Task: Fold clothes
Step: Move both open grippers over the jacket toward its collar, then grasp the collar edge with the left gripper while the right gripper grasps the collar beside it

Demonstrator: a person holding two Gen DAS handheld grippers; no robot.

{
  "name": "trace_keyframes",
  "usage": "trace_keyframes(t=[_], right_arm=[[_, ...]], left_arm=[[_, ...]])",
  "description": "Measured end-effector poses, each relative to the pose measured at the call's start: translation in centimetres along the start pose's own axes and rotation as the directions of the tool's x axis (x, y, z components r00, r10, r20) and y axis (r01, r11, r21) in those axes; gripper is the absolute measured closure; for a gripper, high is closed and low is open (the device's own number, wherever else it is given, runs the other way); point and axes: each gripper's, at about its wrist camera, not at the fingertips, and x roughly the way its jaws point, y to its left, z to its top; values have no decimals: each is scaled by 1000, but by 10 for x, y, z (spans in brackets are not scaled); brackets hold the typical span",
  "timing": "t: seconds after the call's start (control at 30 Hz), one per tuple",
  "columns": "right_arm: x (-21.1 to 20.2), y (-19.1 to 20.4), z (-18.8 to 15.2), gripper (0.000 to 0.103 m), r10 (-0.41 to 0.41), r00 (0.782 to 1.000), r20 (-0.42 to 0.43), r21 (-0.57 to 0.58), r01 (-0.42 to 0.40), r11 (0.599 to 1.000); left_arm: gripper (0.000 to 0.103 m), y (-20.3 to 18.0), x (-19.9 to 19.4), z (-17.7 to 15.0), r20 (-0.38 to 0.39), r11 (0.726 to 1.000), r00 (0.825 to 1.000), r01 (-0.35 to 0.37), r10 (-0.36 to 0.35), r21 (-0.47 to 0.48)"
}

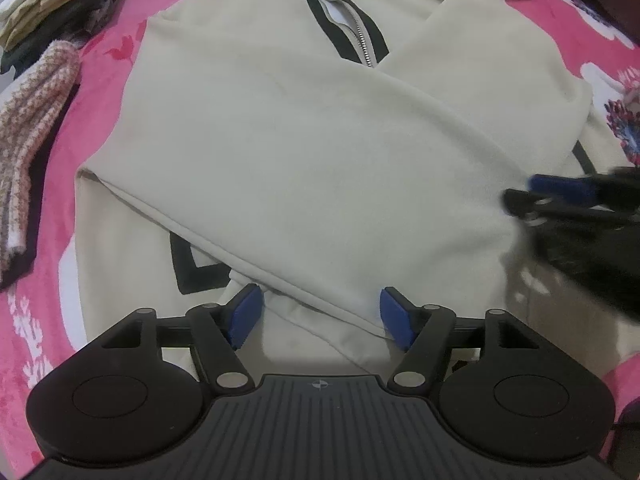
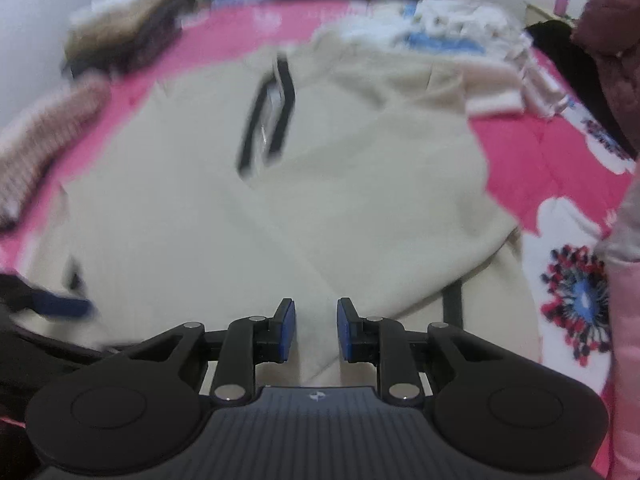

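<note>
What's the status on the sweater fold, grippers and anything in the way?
Left gripper open over the sleeve edge. Right gripper open, nothing held. Cream zip sweater flat, one sleeve folded across. Knit garment lies beside it, clear.

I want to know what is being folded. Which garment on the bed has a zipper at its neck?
The cream sweatshirt, spread flat on the pink bedspread. Its zipper has black trim; the pink knitted piece and the folded pile show none.

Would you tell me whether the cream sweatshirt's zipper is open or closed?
Open: the zipper gapes between its black bands.
</note>
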Motion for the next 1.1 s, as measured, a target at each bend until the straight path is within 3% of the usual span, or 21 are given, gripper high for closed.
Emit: trace_keyframes(t=[0.1, 0.23, 0.33, 0.43, 0.53, 0.63, 0.73, 0.87, 1.0, 1.1], right_arm=[[5, 11, 6, 79, -34, 999, -27, -65, 33, 997], [-12, 3, 25, 79, 1, 999, 41, 10, -1, 1000], [16, 1, 25, 78, -30, 1000, -4, -11, 30, 999], [27, -7, 26, 77, 6, 1000, -29, 18, -5, 1000], [14, -18, 35, 77, 48, 999, -7, 49, -47, 998], [-5, -33, 53, 76, 72, 995, 65, 37, -74, 997], [-10, -49, 85, 72, 92, 986, 137, 10, -94, 996], [8, -52, 137, 67, 99, 975, 201, -83, -83, 993], [40, -48, 187, 61, 137, 966, 221, -183, -97, 978], [66, -42, 222, 55, 169, 964, 205, -230, -120, 966]], left_arm=[[35, 3, 1, 0, 0, 1000, 1000, 11, -11, -1], [35, 6, 2, 1, -1, 1000, 1000, 23, -23, -3], [32, 7, 3, 0, 4, 999, 999, 42, -42, -2], [26, 14, 0, -2, 24, 995, 995, 100, -100, 21], [26, 31, -14, -4, 73, 982, 980, 183, -186, 47], [23, 52, -32, 7, 170, 977, 963, 196, -208, 89], [13, 72, -35, 35, 306, 981, 934, 152, -182, 119], [13, 99, -10, 97, 424, 988, 895, 102, -142, 115], [13, 113, 18, 154, 481, 984, 864, 75, -147, 165], [14, 120, 37, 192, 490, 979, 858, 68, -156, 192]])
